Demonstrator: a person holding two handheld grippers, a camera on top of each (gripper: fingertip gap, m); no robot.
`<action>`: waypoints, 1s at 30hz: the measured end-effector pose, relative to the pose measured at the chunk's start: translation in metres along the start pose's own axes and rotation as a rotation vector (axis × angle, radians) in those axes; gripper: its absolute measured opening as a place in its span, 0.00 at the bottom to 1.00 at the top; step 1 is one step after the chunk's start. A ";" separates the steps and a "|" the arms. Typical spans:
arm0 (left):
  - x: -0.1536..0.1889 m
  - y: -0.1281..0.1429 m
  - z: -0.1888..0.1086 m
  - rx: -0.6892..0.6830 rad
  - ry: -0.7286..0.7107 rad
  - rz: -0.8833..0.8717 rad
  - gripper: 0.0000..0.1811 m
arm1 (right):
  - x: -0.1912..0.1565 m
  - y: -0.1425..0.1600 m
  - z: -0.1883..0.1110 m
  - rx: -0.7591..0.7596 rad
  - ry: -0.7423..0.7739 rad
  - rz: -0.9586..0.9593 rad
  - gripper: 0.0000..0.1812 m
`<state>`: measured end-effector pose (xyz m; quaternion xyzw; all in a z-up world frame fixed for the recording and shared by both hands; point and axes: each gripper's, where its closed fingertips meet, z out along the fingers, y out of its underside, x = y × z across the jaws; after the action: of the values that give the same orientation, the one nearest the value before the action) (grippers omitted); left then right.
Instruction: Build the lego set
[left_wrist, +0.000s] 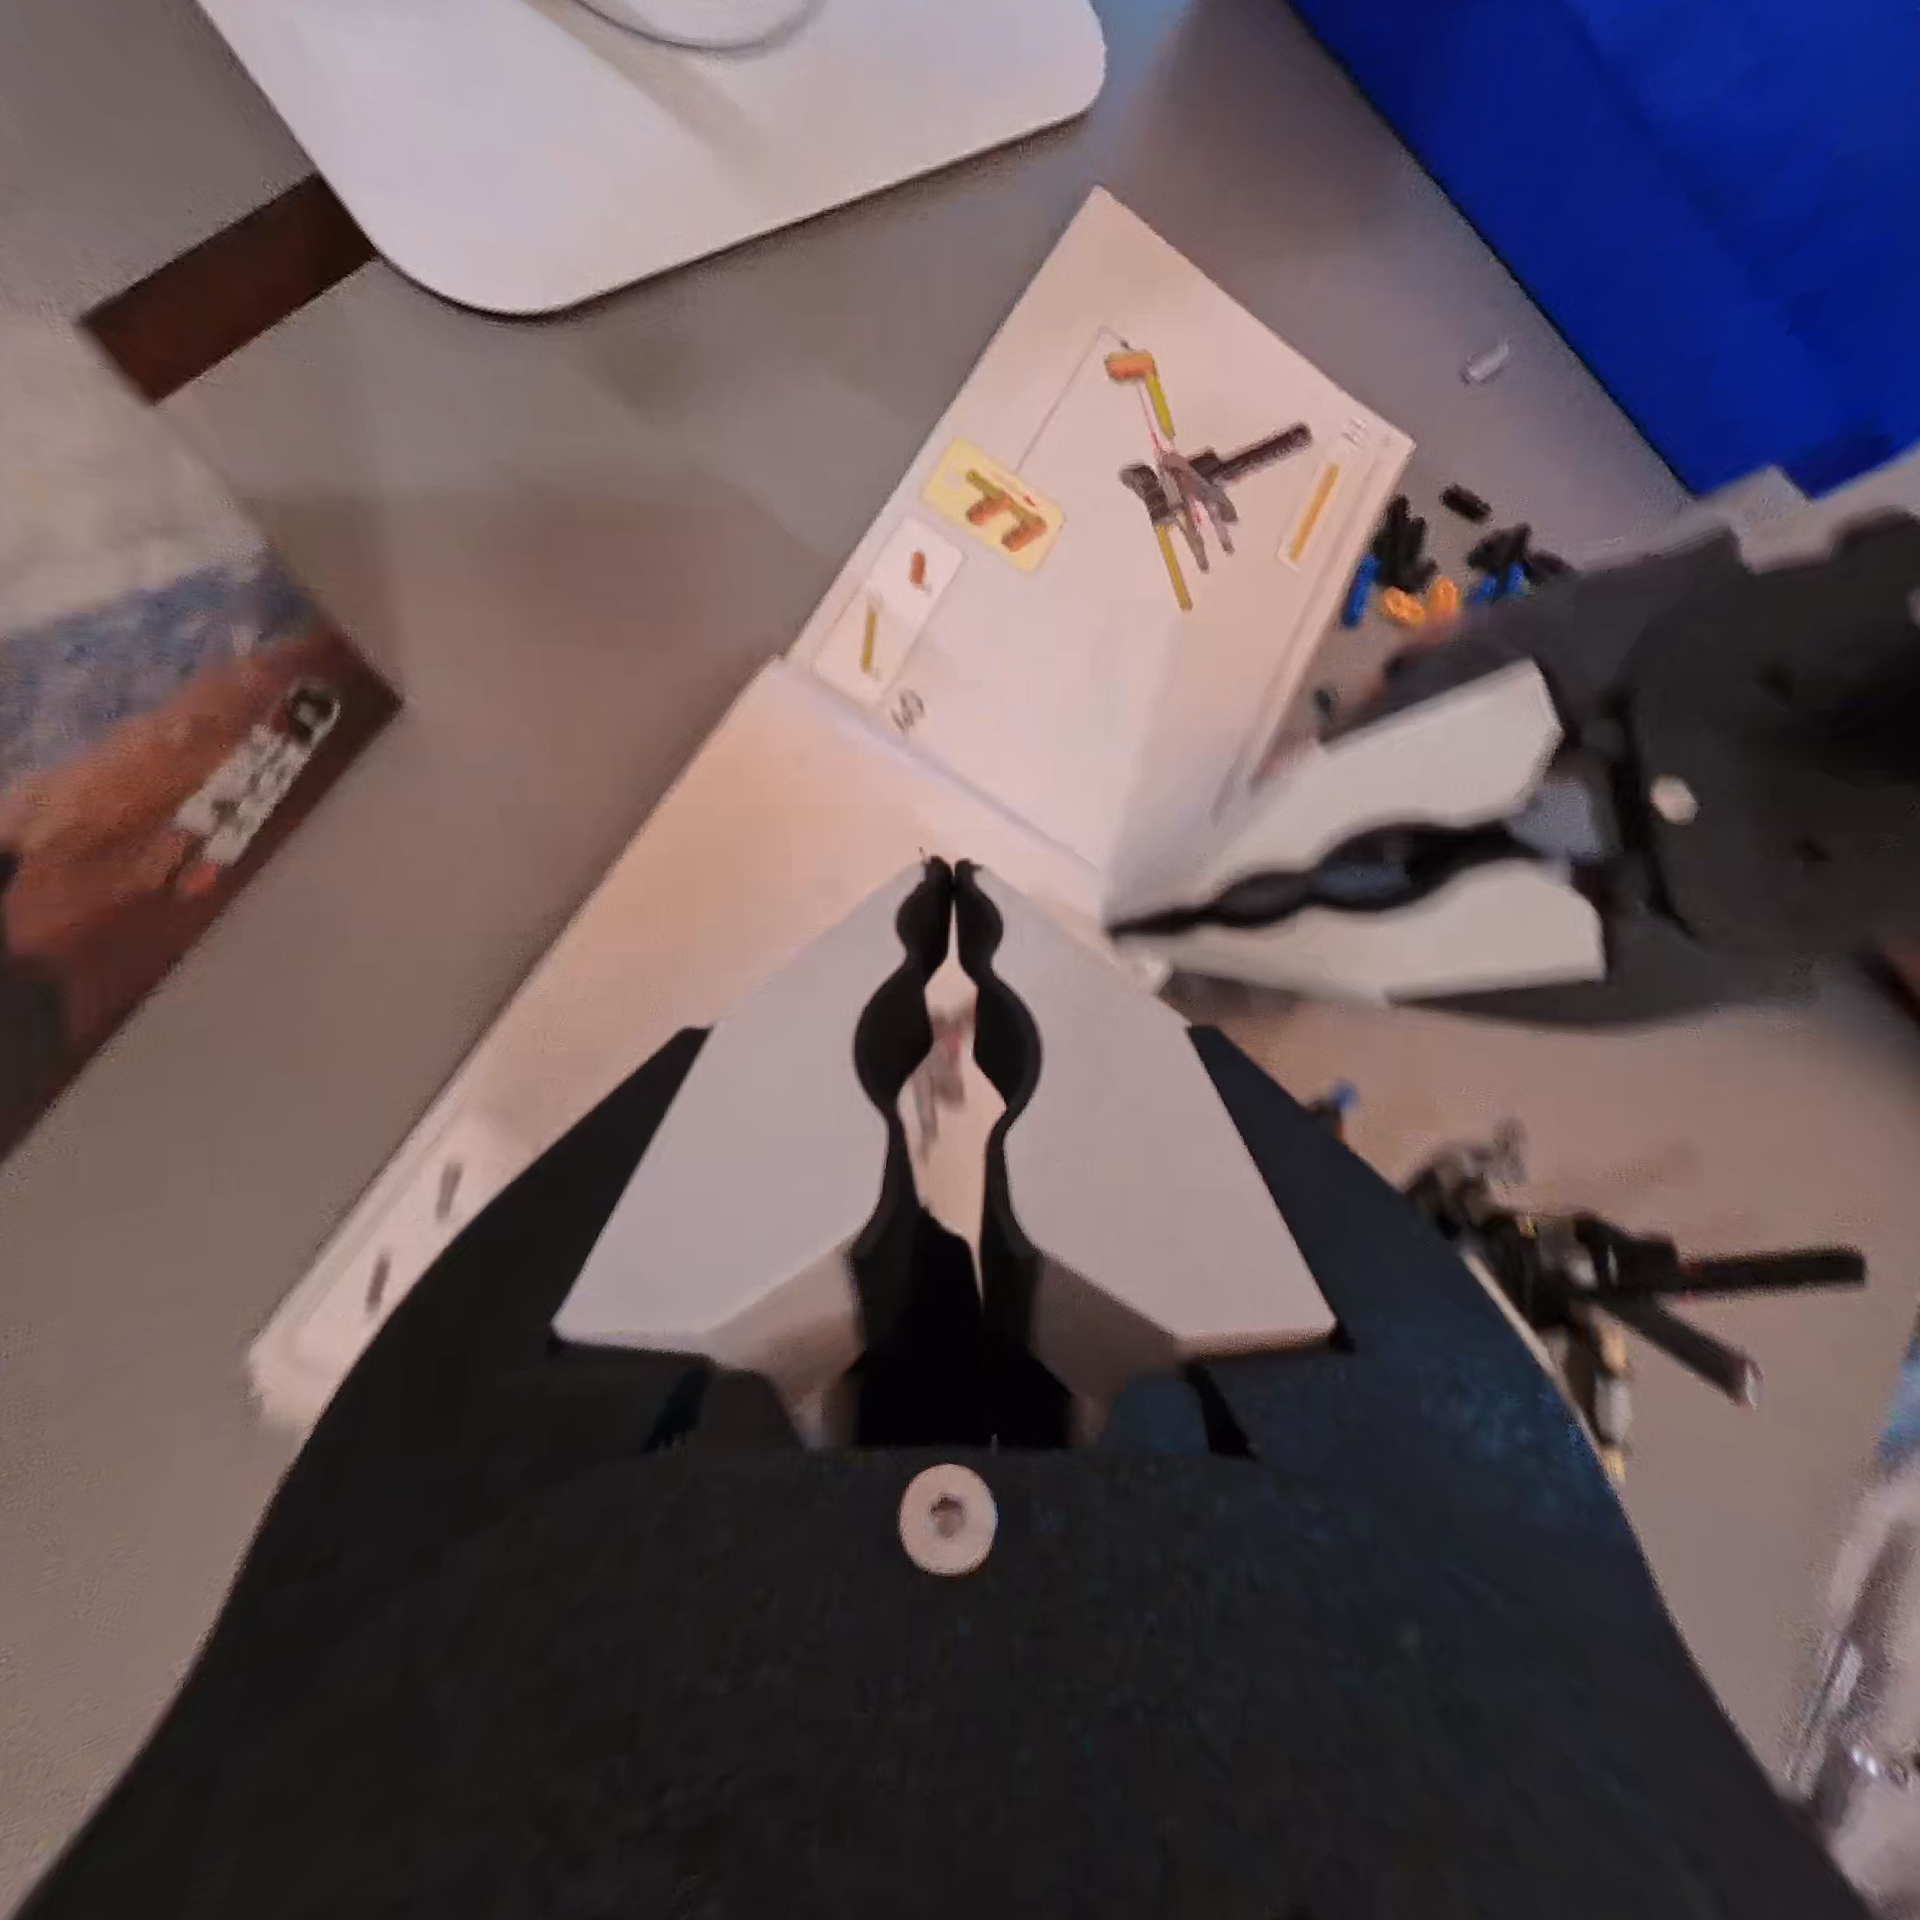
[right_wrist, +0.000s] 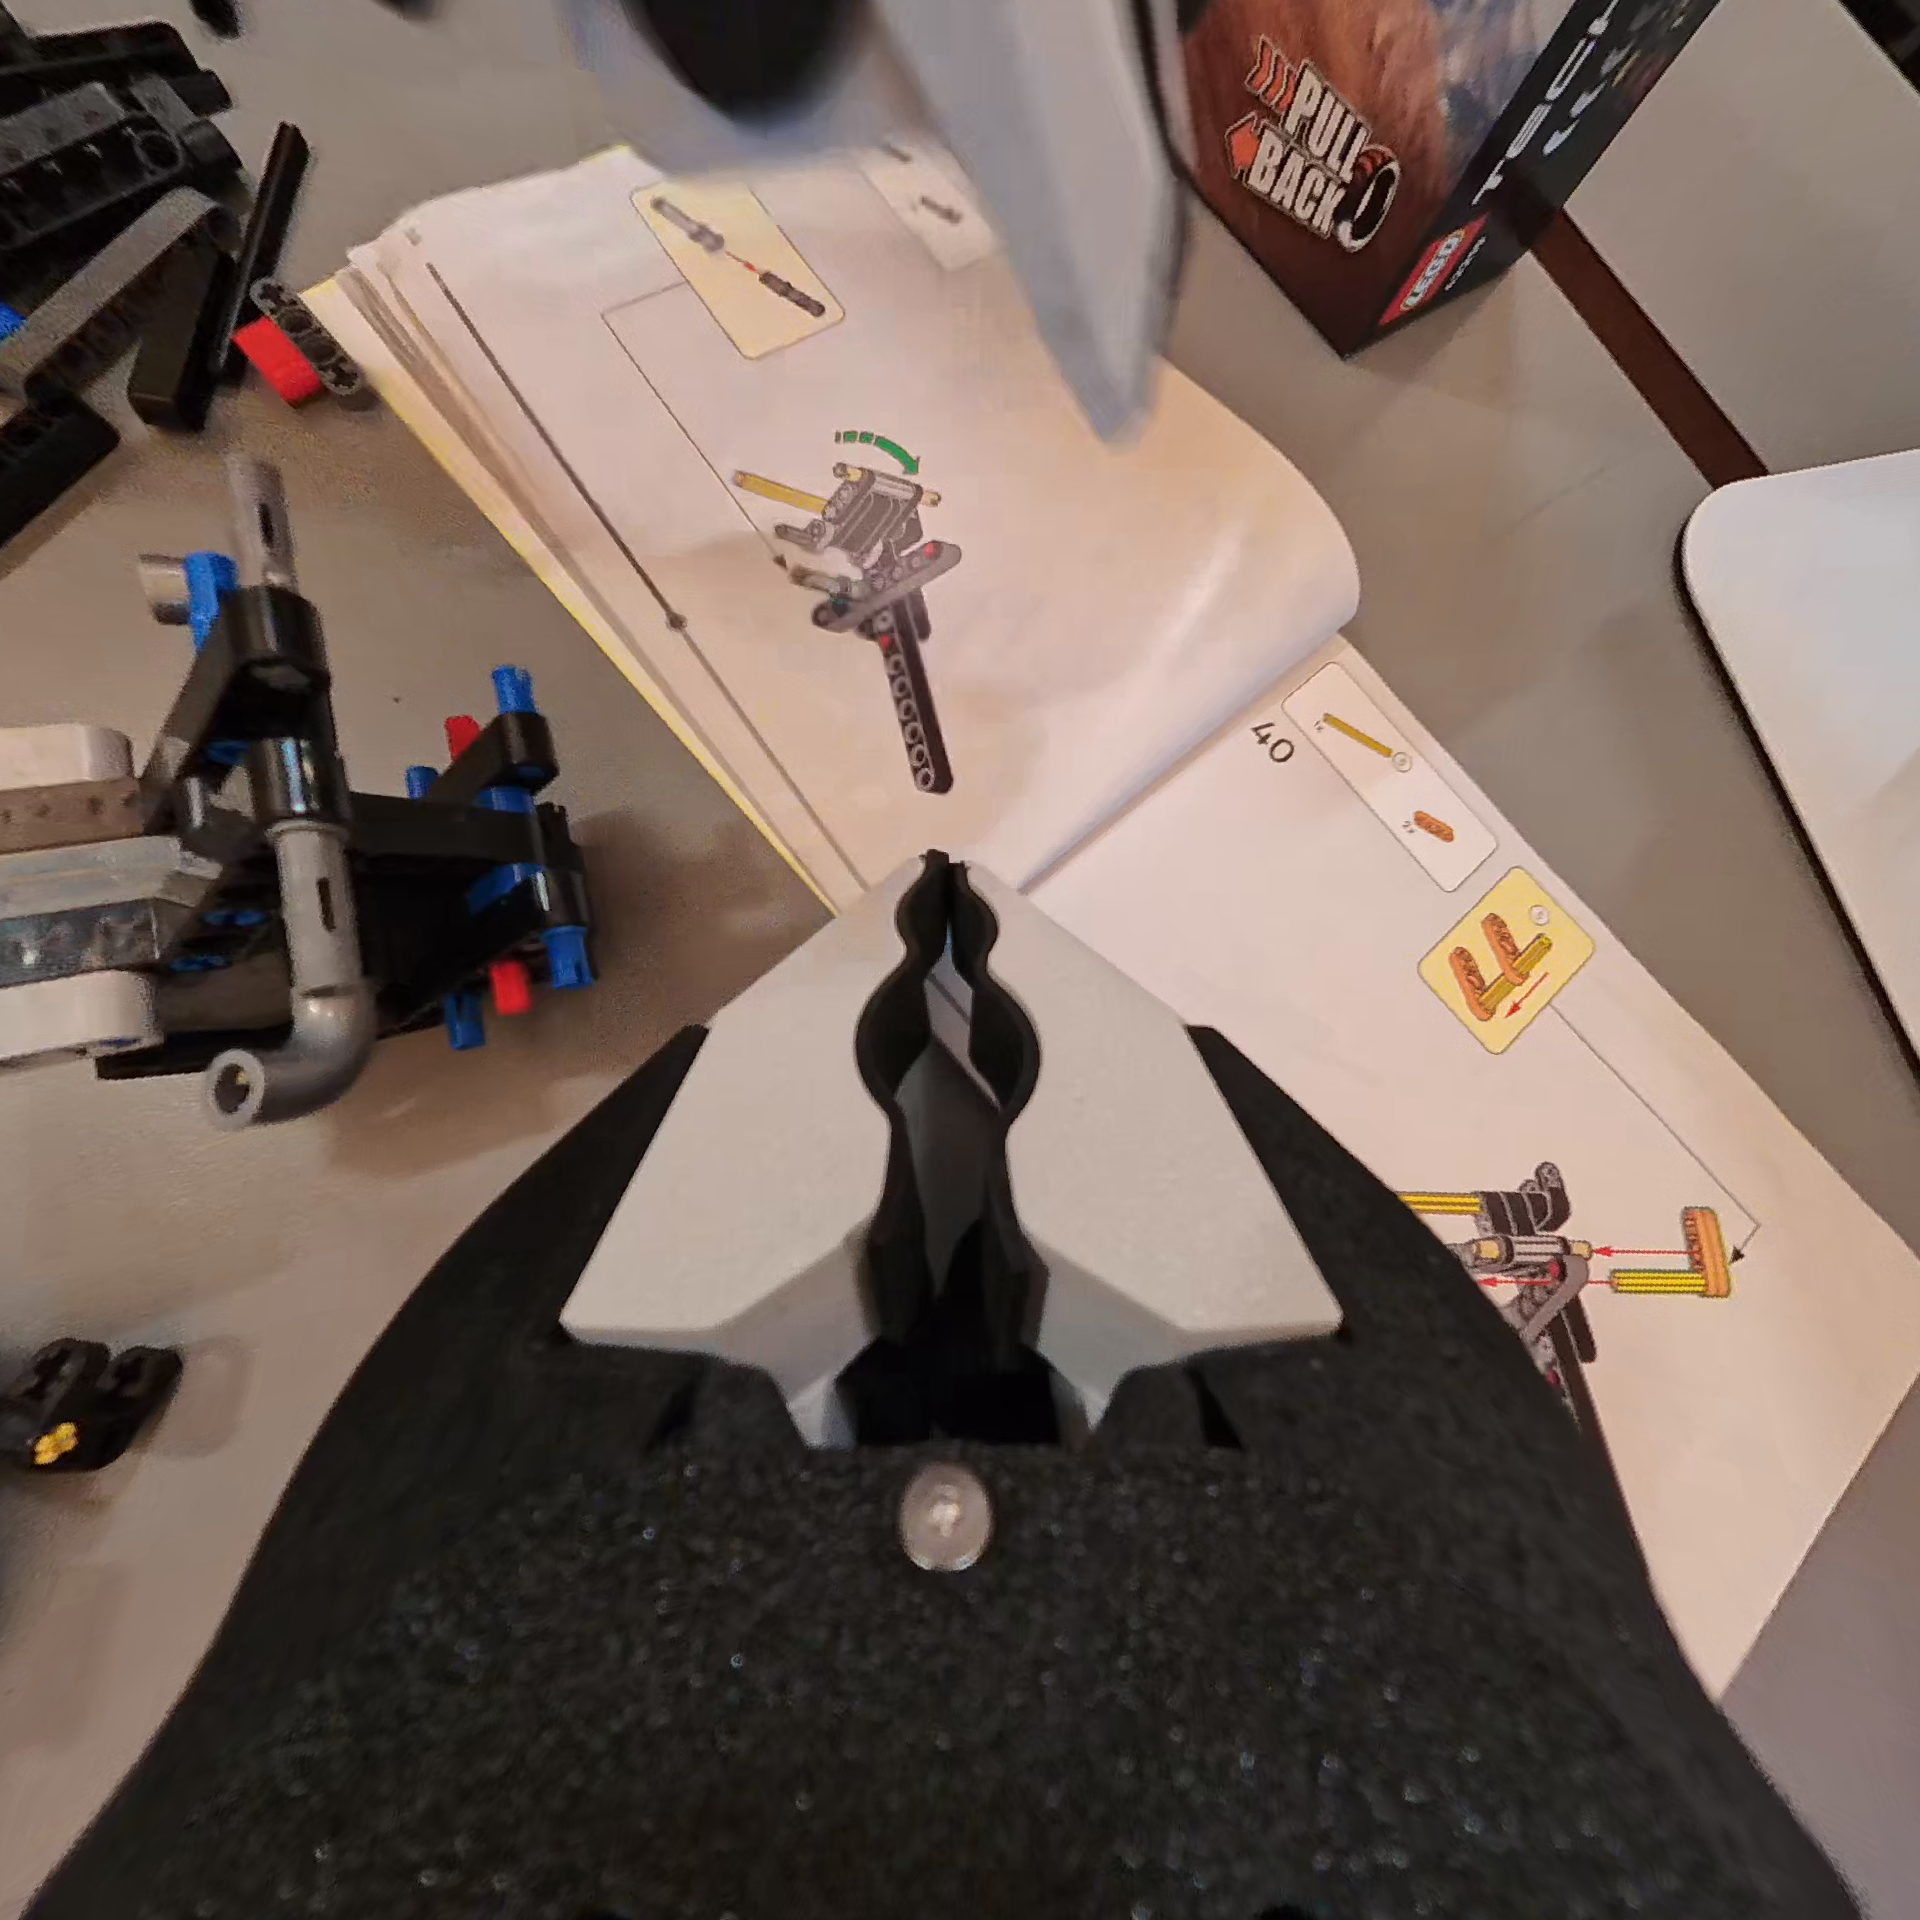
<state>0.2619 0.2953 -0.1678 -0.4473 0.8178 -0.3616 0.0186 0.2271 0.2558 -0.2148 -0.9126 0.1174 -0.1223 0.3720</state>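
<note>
Right wrist view, L to R: half-built lego assembly (right_wrist: 312, 883) on bench (right_wrist: 520, 1195) at 9 o'clock, open instruction booklet (right_wrist: 1091, 644) center. Right tool (right_wrist: 938, 864) pressed together, empty, over booklet. Left tool (left_wrist: 940, 871) likewise pressed together, empty. Prob. checking the page; match parts w/ diagram before gripping.

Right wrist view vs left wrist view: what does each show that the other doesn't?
Right wrist only: a partly built black model with blue pins and a grey elbow pipe, a red piece beside black beams, and a small black connector.

Left wrist only: a blue bin, and small loose blue, orange and black parts.

Both: the open instruction booklet, the set's box, a white rounded board, and the two grippers, right and left, both shut and empty.
</note>
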 end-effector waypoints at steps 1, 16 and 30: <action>-0.006 -0.008 0.014 -0.006 -0.007 -0.011 0.00 | 0.000 0.000 0.000 0.005 -0.004 0.004 0.00; -0.016 0.001 0.057 -0.079 -0.013 0.036 0.00 | -0.001 0.000 0.001 -0.004 0.004 -0.003 0.00; -0.017 0.001 0.058 0.013 -0.093 0.013 0.00 | 0.000 0.000 0.001 -0.018 0.034 0.003 0.00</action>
<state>0.2919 0.2744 -0.2163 -0.4582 0.8167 -0.3455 0.0615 0.2271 0.2568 -0.2157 -0.9136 0.1262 -0.1362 0.3618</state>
